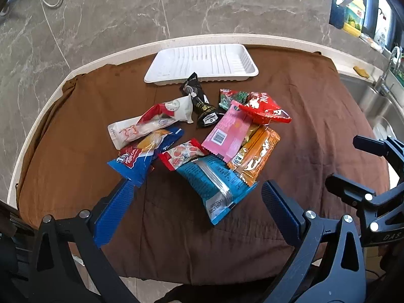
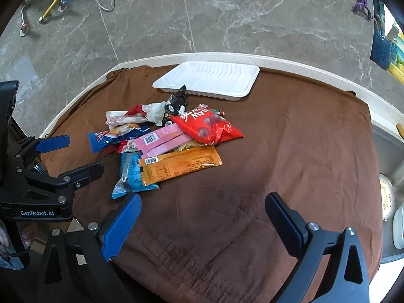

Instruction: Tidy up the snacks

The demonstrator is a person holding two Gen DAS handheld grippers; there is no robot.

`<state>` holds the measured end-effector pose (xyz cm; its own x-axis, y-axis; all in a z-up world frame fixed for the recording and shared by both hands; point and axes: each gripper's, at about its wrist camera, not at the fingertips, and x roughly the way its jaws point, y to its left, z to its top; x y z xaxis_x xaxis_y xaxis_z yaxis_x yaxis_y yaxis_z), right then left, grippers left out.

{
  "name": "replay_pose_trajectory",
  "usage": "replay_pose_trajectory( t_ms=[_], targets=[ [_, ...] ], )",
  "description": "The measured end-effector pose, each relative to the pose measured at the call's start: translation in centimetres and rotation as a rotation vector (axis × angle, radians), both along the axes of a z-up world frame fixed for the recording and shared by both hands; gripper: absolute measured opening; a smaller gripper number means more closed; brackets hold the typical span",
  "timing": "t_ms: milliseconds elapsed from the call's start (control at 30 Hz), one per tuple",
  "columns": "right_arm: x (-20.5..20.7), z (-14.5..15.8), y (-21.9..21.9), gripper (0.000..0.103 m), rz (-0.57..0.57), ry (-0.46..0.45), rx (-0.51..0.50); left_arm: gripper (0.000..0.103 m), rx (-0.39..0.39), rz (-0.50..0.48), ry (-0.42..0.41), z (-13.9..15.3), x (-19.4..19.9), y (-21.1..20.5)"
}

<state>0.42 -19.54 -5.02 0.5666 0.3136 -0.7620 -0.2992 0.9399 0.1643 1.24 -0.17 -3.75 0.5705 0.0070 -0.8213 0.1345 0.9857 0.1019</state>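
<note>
Grey marble floor (image 1: 101,25) with a white cable off to the left, then a brown cloth (image 1: 303,126) over a white-rimmed counter. Snack pile (image 1: 202,139) sits mid-cloth, white tray (image 1: 202,63) just behind, steel sink (image 1: 373,106) far right. Left gripper (image 1: 194,202) and right gripper (image 2: 202,209) both gape wide, holding nothing.

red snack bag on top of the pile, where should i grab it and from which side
Take the red snack bag by its free right corner, coming from the bare cloth on the right. It lies uppermost, and that end overhangs the pile with nothing on it.
</note>
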Motion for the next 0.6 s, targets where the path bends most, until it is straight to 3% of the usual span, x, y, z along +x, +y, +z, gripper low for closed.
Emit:
replay_pose_trajectory(
  t_ms=[600],
  targets=[
    [0.54, -0.33, 0.39, 0.101, 0.001, 0.019, 0.012, 0.103, -0.015, 0.009, 0.033, -0.77, 0.74, 0.66]
  ],
)
